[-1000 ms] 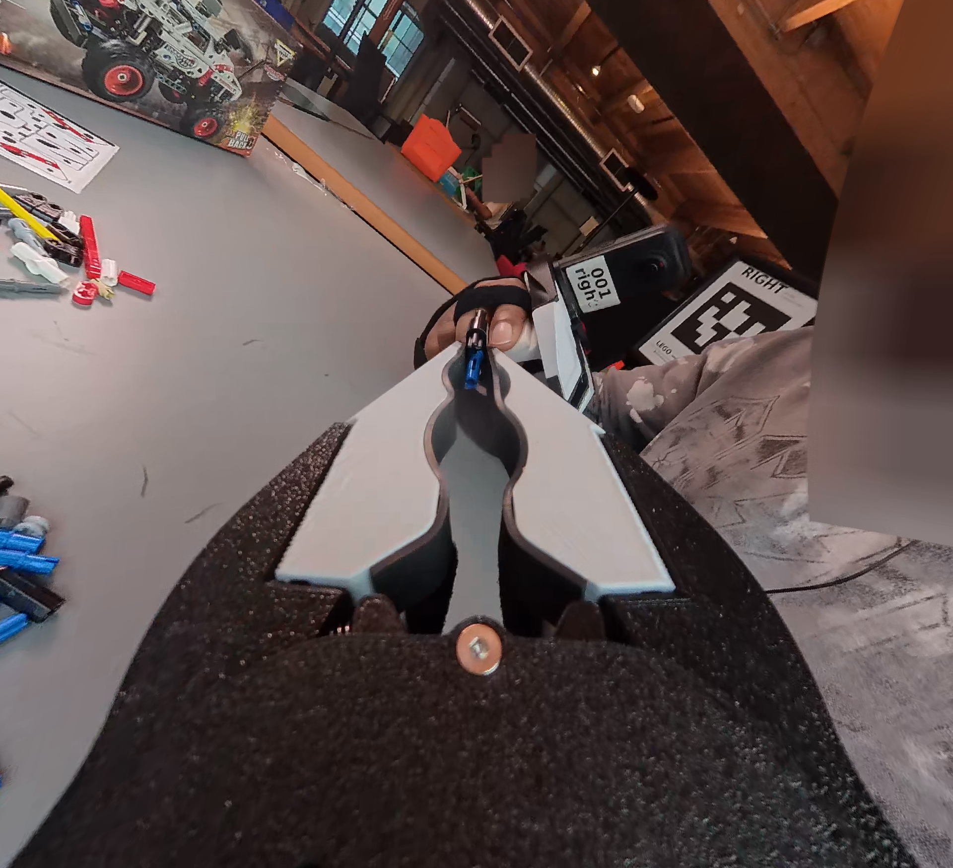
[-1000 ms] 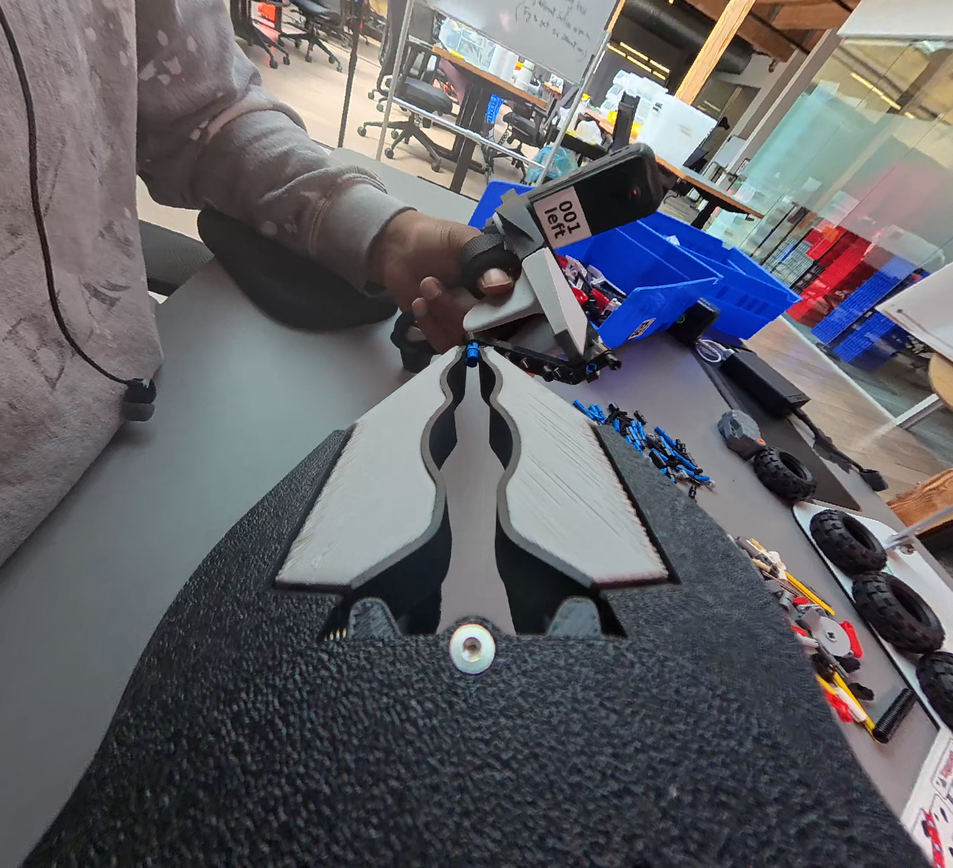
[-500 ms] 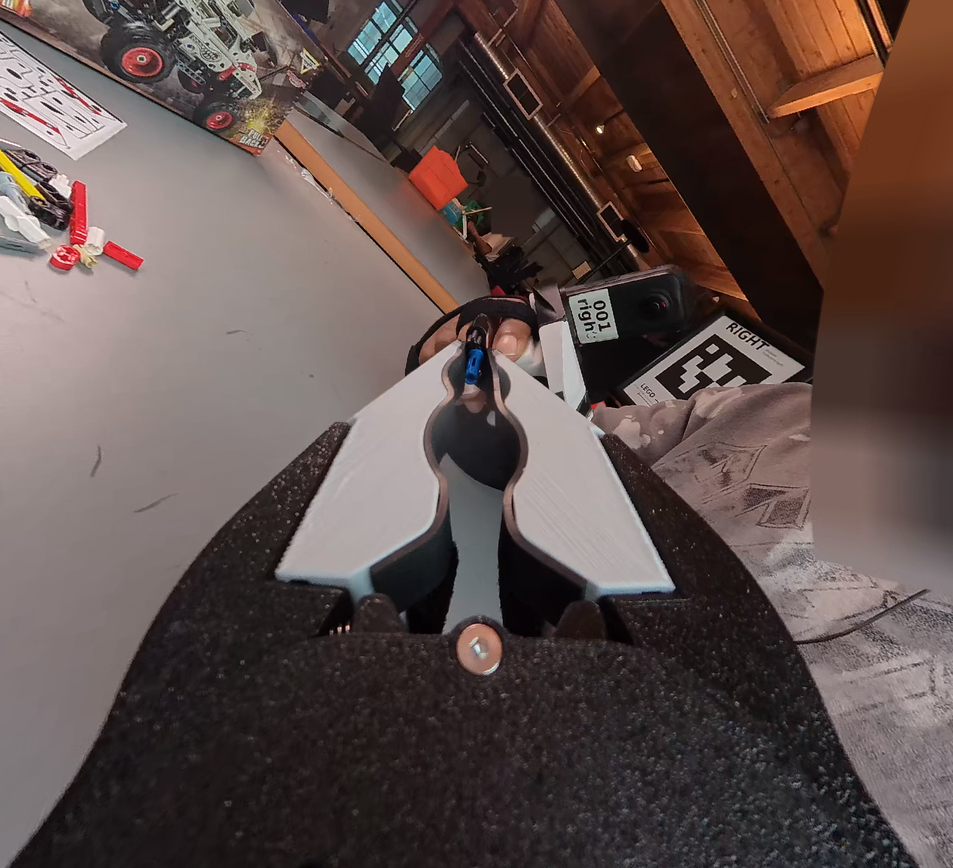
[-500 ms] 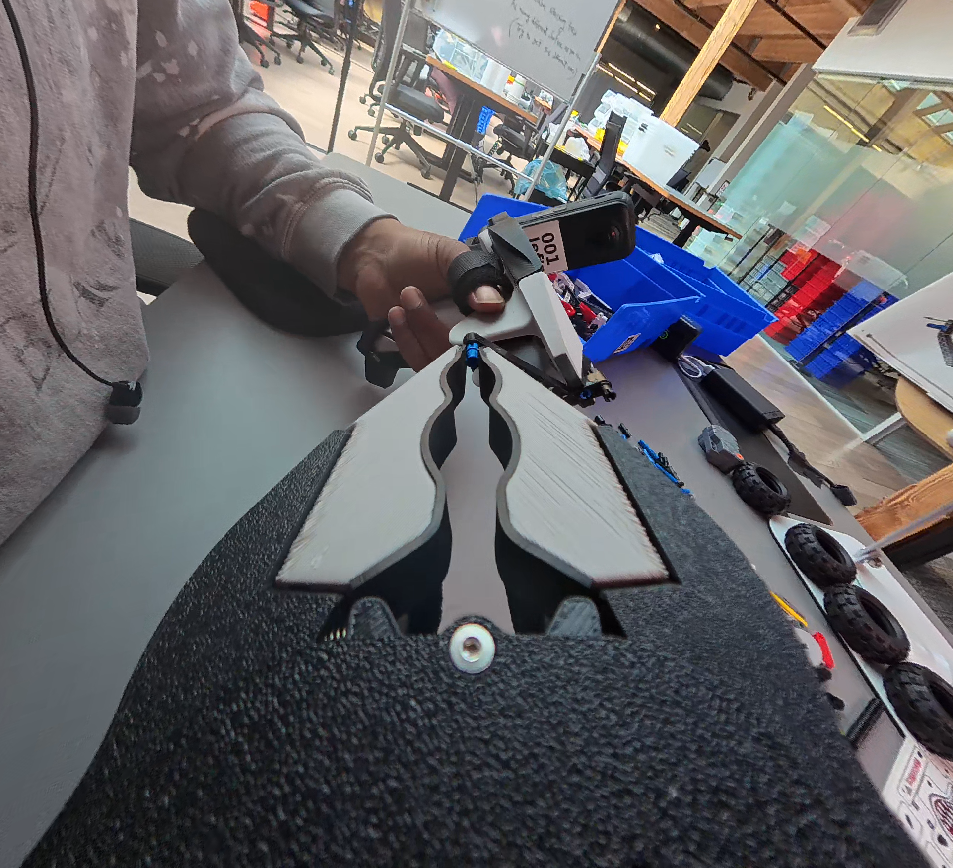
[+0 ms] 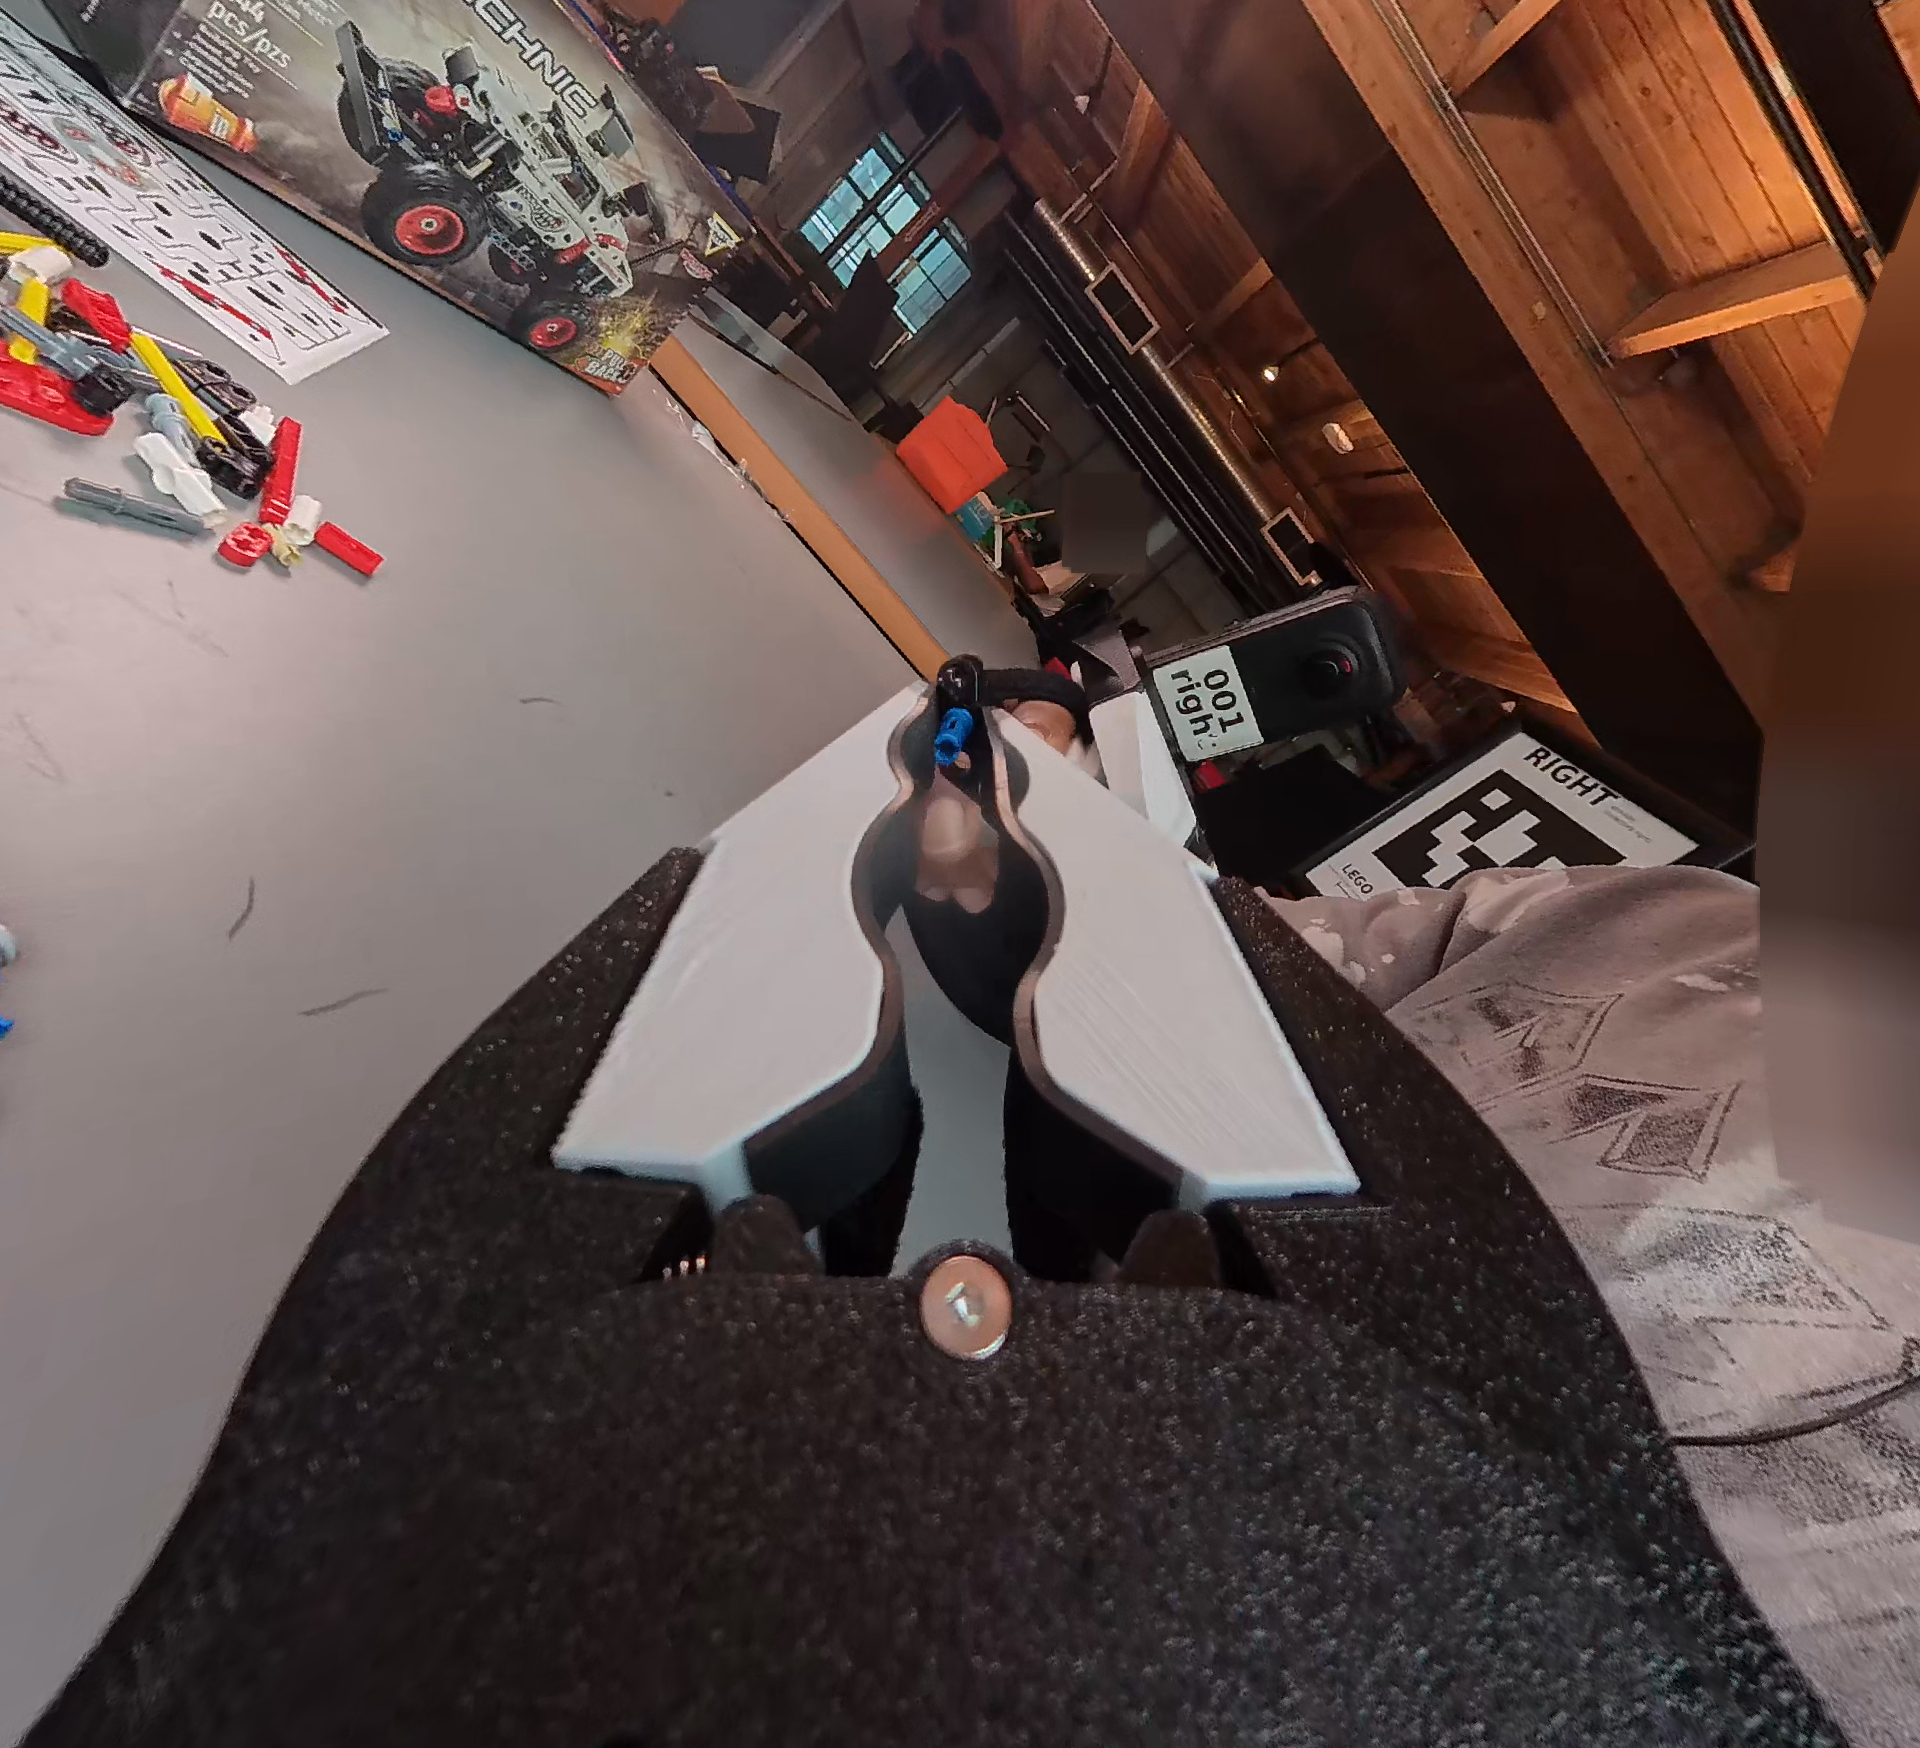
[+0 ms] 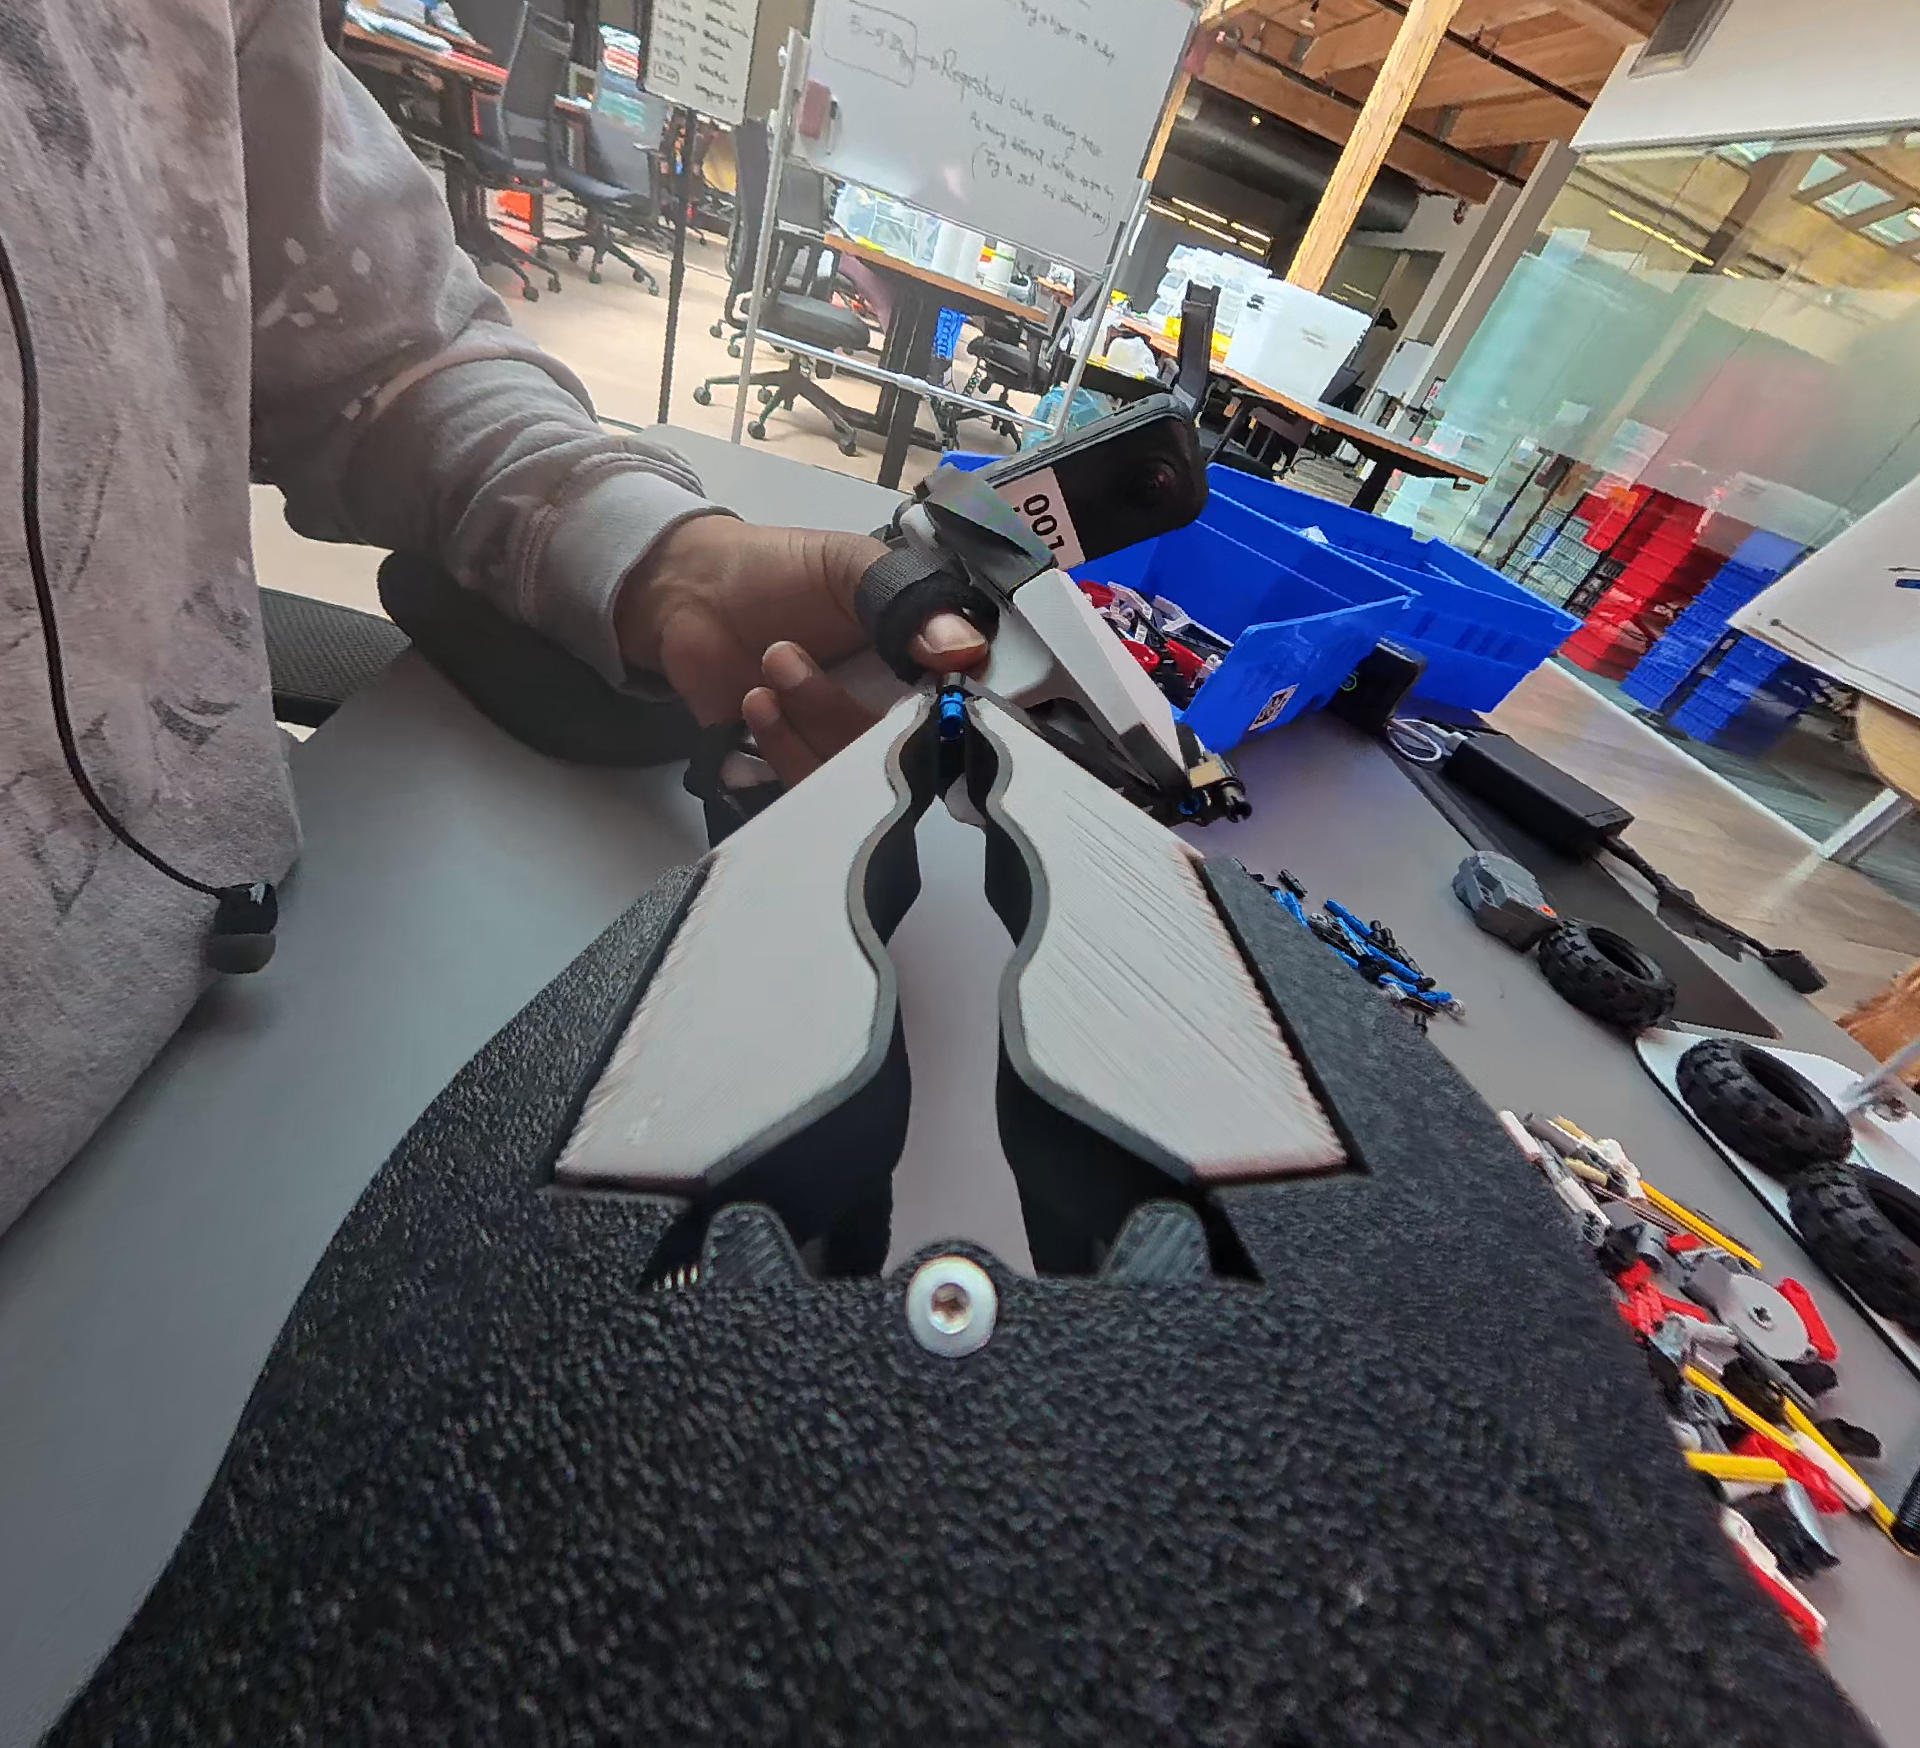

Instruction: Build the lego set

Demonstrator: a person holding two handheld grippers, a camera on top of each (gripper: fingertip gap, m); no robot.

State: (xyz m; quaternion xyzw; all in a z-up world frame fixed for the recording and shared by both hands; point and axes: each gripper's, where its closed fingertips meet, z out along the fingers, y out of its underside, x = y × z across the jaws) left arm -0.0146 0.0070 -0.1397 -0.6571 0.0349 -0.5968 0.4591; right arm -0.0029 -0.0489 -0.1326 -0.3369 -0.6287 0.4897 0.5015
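Note:
My left gripper (image 5: pixel 951 722) is shut on a small black Lego piece (image 5: pixel 960 680) with a blue pin (image 5: pixel 949 734) in it, held above the grey table (image 5: pixel 436 763). In the right wrist view the left gripper (image 6: pixel 1205 779) shows farther off, a hand around it, pinching a black beam with blue and tan pins. My right gripper (image 6: pixel 948 711) is shut on a blue pin (image 6: pixel 948 719), raised just in front of that hand. The right gripper's body and camera (image 5: pixel 1288 680) sit close behind my left fingertips.
Loose red, yellow and black parts (image 5: pixel 156 431), an instruction sheet (image 5: pixel 208 275) and the set's box (image 5: pixel 416 109) lie far left. Blue pins (image 6: pixel 1361 945), tyres (image 6: pixel 1605 976), mixed parts (image 6: pixel 1714 1303), blue bins (image 6: pixel 1351 618) and a person's sleeve (image 6: pixel 447 451) show in the right wrist view. There is about 5 centimetres between the tips of the two grippers.
Both grippers stayed shut on their pieces and close together. The left view swung, bringing the box and loose parts more into view. The right gripper moved closer to the left hand.

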